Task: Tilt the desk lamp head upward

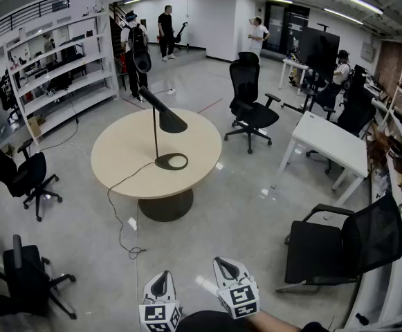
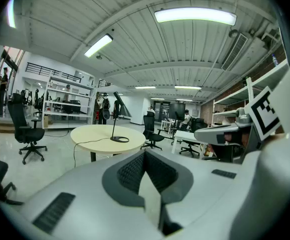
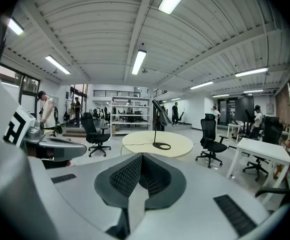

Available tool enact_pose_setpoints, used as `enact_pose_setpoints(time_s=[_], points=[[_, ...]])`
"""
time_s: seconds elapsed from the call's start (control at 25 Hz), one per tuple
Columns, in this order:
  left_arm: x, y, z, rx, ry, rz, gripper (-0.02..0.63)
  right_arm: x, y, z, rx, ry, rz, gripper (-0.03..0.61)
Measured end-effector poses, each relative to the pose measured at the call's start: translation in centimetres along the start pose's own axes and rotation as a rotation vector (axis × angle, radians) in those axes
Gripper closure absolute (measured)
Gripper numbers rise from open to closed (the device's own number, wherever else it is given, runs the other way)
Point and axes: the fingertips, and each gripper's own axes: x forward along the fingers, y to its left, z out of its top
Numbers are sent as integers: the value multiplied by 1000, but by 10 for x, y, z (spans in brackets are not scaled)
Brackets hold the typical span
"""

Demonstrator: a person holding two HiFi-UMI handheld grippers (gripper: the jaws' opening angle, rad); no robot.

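The left gripper [image 1: 161,277] and right gripper [image 1: 223,263] sit low by the person, each with its fingers closed on nothing, well apart from the table [image 1: 128,151]. On that round, pale table stands the black lamp [image 1: 156,133], near its middle. It has a ring base [image 1: 171,161] and a thin upright stem, and its cone head [image 1: 171,122] slopes downward.

Round beige table [image 1: 121,156], black desk lamp [image 1: 162,126] (cord trailing off)

Desk lamp [image 1: 169,122] on round table [image 1: 128,152]
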Motion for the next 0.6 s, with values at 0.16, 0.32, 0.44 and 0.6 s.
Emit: enact_pose_setpoints(time_s=[0.16,0.32,0.44,0.6], points=[[-7,46,-4,-2,14,-26,568,25,35,1,27,12,-33,563],[-14,82,-6,-13,25,-28,568,41,59,1,36,39,-52,563],[-13,107,-4,-27,27,-30,568,57,72,10,20,43,-58,563],[-6,129,-3,-50,44,-36,568,79,83,19,14,58,-65,563]])
